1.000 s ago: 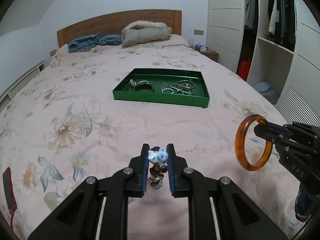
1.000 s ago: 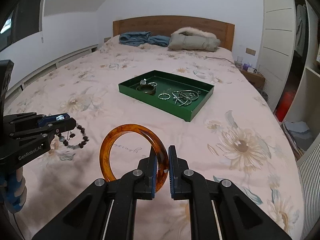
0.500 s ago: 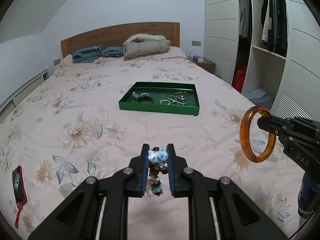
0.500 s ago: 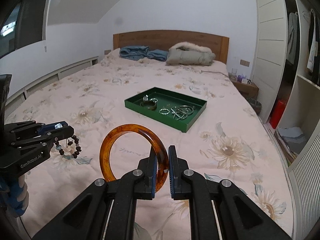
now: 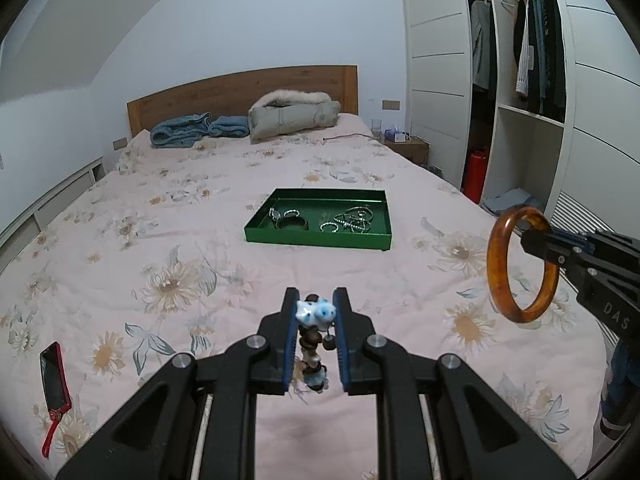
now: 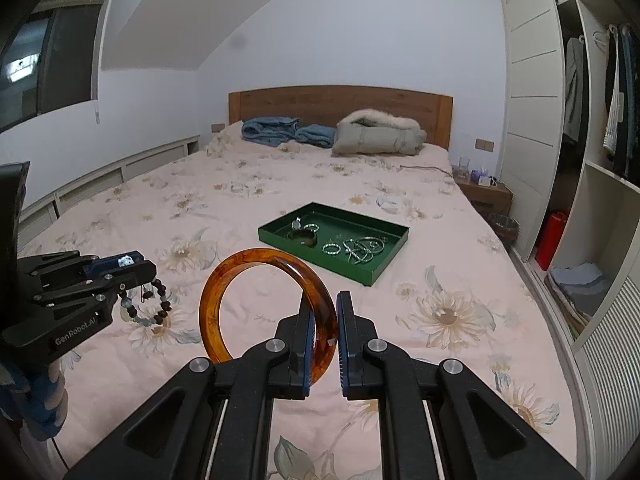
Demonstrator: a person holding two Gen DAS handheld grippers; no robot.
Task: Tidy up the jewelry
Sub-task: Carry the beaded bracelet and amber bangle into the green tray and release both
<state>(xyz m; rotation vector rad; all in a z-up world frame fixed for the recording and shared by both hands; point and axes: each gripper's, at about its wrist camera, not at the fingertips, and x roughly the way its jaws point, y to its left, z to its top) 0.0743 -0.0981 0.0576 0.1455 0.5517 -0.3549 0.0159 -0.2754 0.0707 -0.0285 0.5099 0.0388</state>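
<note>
Both my hands have risen off the bed since a second ago, so the green tray (image 5: 318, 236) looks farther off. Nearest me, my left tool (image 5: 316, 314) is clamped on the beaded bracelet (image 5: 314, 312) by its blue-and-white charm, beads dangling. My right tool (image 6: 322, 330) pinches the amber bangle (image 6: 268, 304) on edge — ring standing upright. Tray lies straight ahead of both, well apart, long side across; the right looks slightly nearer, I judge.

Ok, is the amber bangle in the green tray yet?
No, the amber bangle is clamped in the right gripper above the bedspread, well short of the green tray.
</note>
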